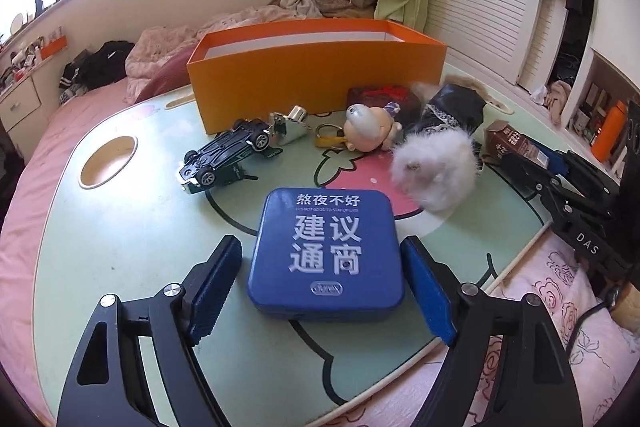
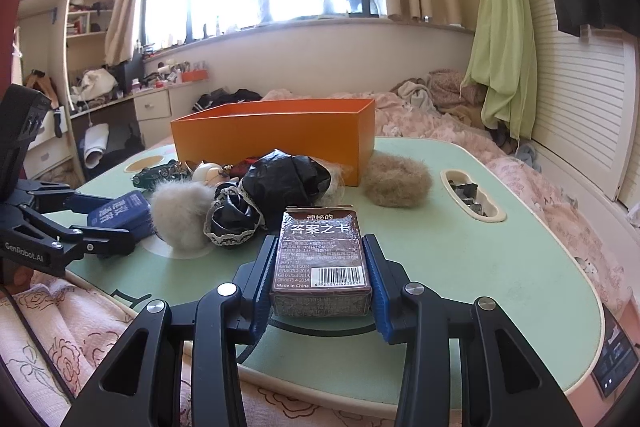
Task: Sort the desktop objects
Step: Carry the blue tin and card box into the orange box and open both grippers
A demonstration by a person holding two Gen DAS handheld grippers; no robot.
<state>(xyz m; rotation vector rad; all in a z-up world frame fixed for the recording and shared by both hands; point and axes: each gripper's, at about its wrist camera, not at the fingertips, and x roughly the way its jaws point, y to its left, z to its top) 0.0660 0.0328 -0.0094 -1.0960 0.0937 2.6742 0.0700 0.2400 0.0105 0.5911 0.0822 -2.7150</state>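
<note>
Desktop objects lie loose on the green table (image 1: 120, 247), in front of the orange box (image 1: 316, 75), whose visible white inside shows nothing. The blue tin (image 1: 326, 251) lies flat between the spread fingers of the left hand-held gripper (image 1: 322, 291), and the pads do not press it. The right hand-held gripper (image 2: 322, 283) pinches the brown card box (image 2: 322, 259). A slot (image 2: 472, 195) in the table holds small dark pieces.

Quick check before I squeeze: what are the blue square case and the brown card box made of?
Blue square case: probably metal tin or hard plastic; smooth satin lid, rounded corners, crisp white print. Brown card box: apparently printed cardboard under glossy film; sheen and a folded top flap.
</note>
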